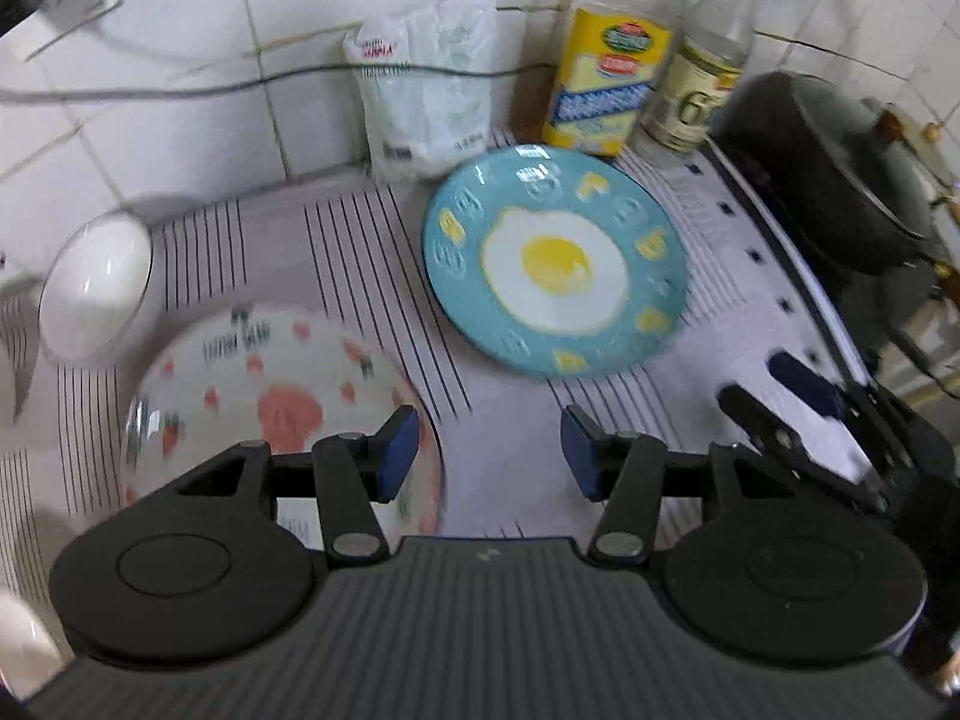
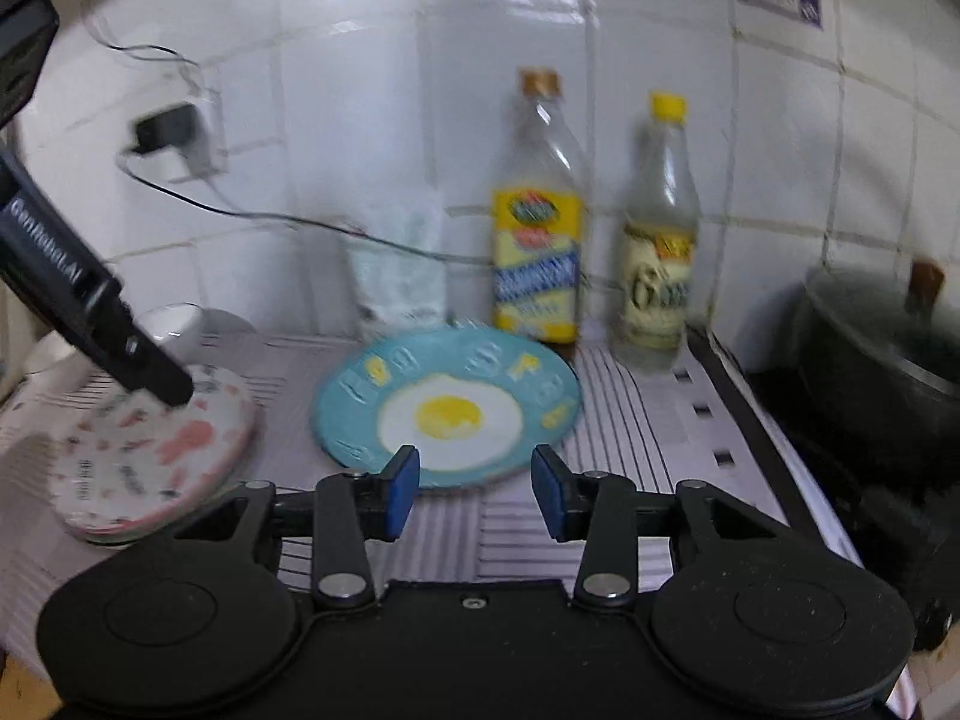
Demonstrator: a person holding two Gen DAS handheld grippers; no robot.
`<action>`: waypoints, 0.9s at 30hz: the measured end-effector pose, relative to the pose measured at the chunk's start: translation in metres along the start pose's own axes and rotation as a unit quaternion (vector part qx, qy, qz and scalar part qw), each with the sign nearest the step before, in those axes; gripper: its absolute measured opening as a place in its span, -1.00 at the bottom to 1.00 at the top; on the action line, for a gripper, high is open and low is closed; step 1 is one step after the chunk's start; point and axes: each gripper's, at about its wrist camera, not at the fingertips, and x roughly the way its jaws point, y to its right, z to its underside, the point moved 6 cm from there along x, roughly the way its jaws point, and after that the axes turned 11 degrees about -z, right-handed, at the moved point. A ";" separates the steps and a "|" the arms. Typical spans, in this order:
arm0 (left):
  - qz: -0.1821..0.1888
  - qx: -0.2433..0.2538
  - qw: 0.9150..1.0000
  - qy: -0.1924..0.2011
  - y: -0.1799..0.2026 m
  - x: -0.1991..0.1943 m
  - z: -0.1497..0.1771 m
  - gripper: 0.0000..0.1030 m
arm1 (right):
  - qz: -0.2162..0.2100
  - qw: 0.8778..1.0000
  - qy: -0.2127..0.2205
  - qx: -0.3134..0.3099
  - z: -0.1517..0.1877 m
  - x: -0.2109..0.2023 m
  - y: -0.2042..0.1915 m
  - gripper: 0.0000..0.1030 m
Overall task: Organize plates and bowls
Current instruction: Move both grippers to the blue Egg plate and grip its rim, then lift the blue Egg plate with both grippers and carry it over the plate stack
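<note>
A blue plate with a fried-egg picture [image 1: 555, 261] lies on the striped mat; it also shows in the right wrist view [image 2: 447, 405]. A white plate with pink strawberries [image 1: 264, 396] lies to its left, seen also in the right wrist view [image 2: 138, 456]. A white bowl [image 1: 96, 288] sits further left. My left gripper [image 1: 489, 459] is open and empty above the mat, its left finger over the strawberry plate's right edge. My right gripper [image 2: 474, 489] is open and empty just in front of the blue plate. The left gripper's finger [image 2: 156, 375] hangs over the strawberry plate.
Two bottles [image 1: 606, 54] [image 1: 699, 84] and a white bag [image 1: 429, 90] stand against the tiled wall behind the blue plate. A dark pot [image 1: 834, 162] sits on the stove at right. A cable [image 1: 180, 90] runs along the wall from a plug [image 2: 165, 126].
</note>
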 end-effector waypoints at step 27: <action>0.014 0.012 1.000 0.007 0.004 0.141 -0.065 -0.45 | -0.002 0.978 -0.016 0.209 0.010 0.108 0.075 -0.21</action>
